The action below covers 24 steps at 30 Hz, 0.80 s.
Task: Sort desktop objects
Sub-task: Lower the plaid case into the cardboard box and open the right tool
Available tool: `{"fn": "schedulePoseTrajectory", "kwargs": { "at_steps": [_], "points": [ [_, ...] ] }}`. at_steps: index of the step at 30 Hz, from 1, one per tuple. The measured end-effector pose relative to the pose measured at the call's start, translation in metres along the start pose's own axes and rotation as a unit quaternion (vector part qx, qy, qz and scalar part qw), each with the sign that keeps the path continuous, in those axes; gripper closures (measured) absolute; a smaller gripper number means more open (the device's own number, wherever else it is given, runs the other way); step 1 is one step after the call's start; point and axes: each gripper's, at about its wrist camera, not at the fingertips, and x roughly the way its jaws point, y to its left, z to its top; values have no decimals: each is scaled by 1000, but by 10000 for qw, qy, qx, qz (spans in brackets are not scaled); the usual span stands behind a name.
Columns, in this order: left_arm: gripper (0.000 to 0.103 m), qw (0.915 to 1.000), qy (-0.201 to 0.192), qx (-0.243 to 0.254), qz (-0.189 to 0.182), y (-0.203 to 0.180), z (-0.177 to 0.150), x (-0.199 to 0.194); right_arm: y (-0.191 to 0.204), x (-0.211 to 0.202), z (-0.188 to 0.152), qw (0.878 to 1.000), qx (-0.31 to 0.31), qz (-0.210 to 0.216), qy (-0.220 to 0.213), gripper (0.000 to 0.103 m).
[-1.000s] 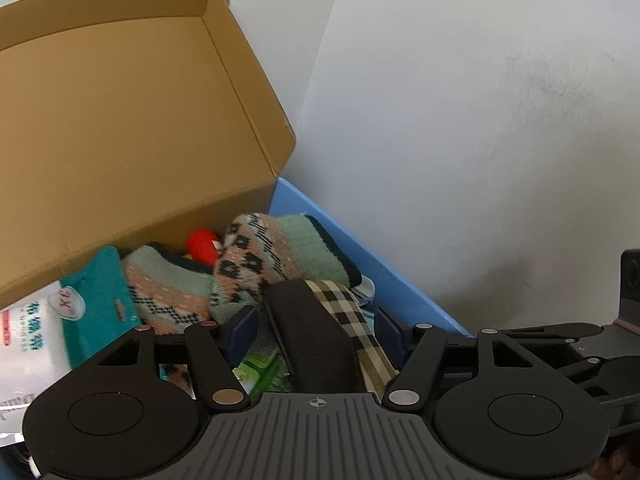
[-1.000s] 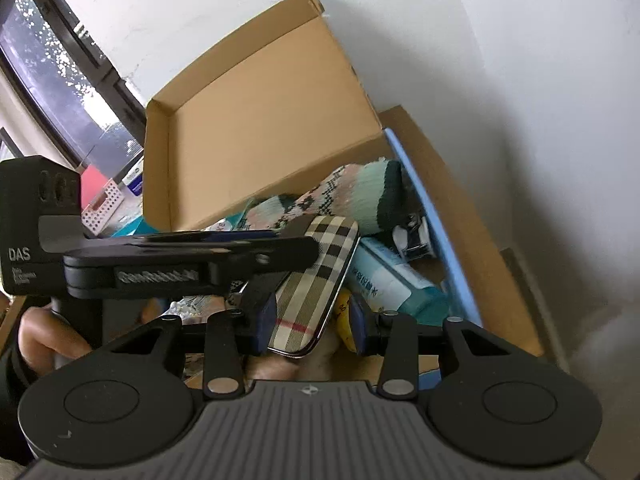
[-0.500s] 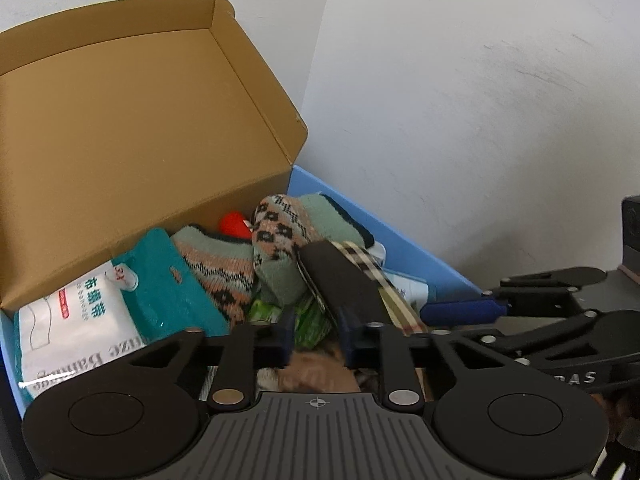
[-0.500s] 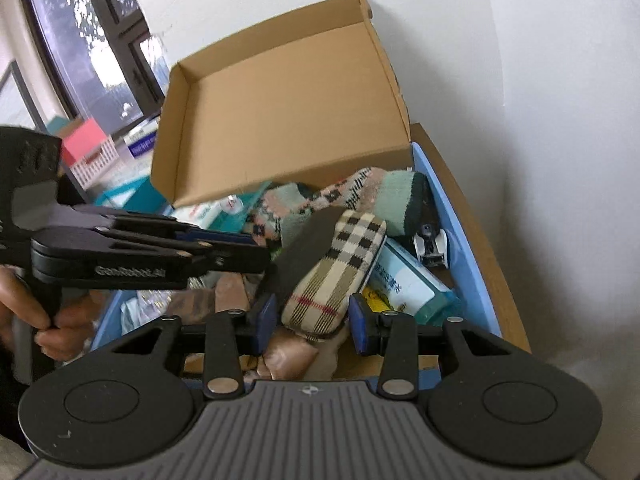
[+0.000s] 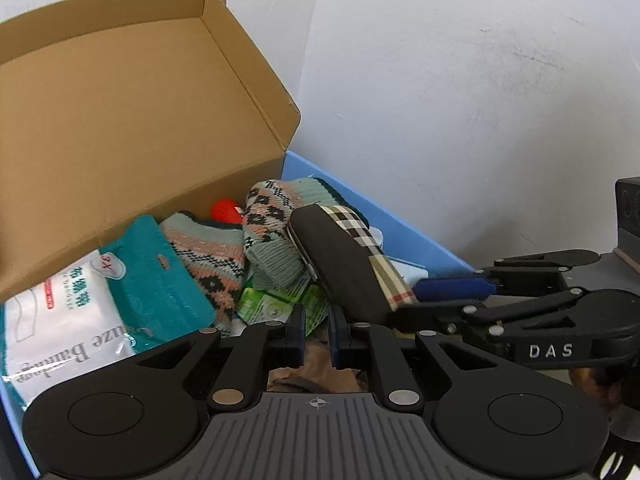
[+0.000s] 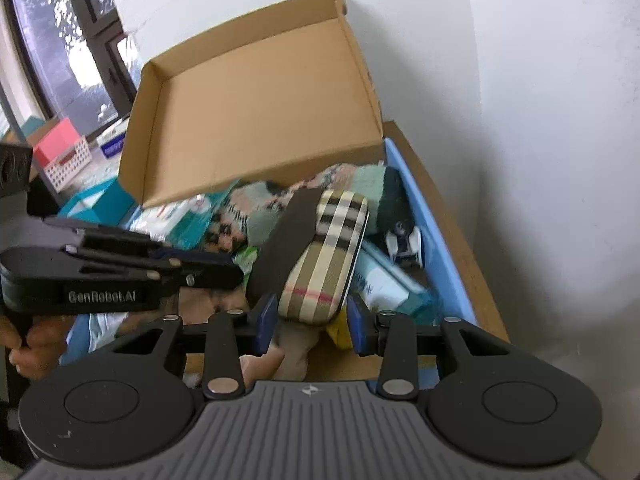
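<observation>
One plaid glasses case (image 6: 324,256), tan check with a black underside, lies tilted atop the clutter in the blue box (image 6: 436,236). Two patterned socks (image 5: 276,236) behind it. Right gripper (image 6: 312,320) wide open, empty, just short of the case. Left gripper (image 5: 318,330) nearly closed, holding nothing.

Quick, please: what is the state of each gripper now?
Left gripper: nearly shut, holding nothing.
Right gripper: open around the plaid case, not gripping it.
</observation>
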Motion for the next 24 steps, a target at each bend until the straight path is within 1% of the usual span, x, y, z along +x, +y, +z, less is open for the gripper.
{"fn": "schedulePoseTrajectory", "kwargs": {
  "at_steps": [5, 7, 9, 16, 20, 24],
  "points": [
    [89, 10000, 17, -17, -10, -1, 3, 8, -5, 9, 11, 9998, -29, -181, -96, 63],
    [89, 10000, 22, 14, -31, -2, 4, 9, -6, 6, 12, 10000, -58, -37, -54, 63],
    [89, 10000, 32, 29, -24, -2, 3, 9, -9, 3, 10, 9999, -50, 115, 35, 63],
    [89, 9999, 60, -63, -100, -1, 1, 13, -6, 0, -5, 9989, -345, 123, 280, 63],
    [89, 9998, 66, -43, -160, -4, 1, 13, 4, 5, -8, 9975, -619, 7, 340, 63],
    [89, 9998, 86, -25, -166, -6, -1, 13, 4, 6, -8, 9974, -648, -50, 324, 62]
  ]
}}
